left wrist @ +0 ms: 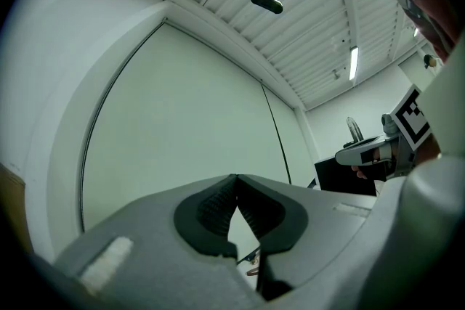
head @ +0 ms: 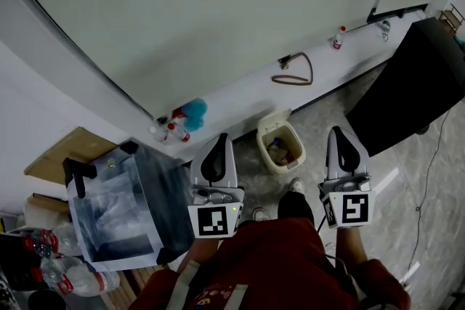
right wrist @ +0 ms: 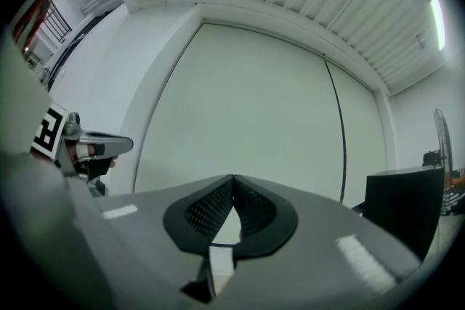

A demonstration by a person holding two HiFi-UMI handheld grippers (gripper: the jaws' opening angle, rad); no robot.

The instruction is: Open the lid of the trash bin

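Item: trash bin [head: 266, 155], small, cream-coloured, rubbish showing inside.
Location: on the floor [head: 407, 185], against the white ledge [head: 240, 94] at the foot of the wall, just beyond the person's shoes and between the two grippers as the head view shows them.
Lid: a flap [head: 276, 118] at the bin's far edge looks like the lid standing up; whether it is fully open cannot be told.
Left gripper [head: 221, 140]: held high and level, well apart from the bin; fingers [left wrist: 214, 207] together at the tips, nothing between them, touching nothing.
Right gripper [head: 338, 136]: same height, also well apart from the bin; fingers [right wrist: 207, 208] closed tip to tip, empty.
Neighbouring item: clear plastic box [head: 120, 210] with black handles, just beside the left gripper.
Risk, grip: closed fingers cannot take hold of a lid edge; they would only push it.
Risk, bin: it looks light, so a push from above could slide it along the ledge or tip it and spill the rubbish.
Risk, reach: lowering the left gripper could clip the plastic box.
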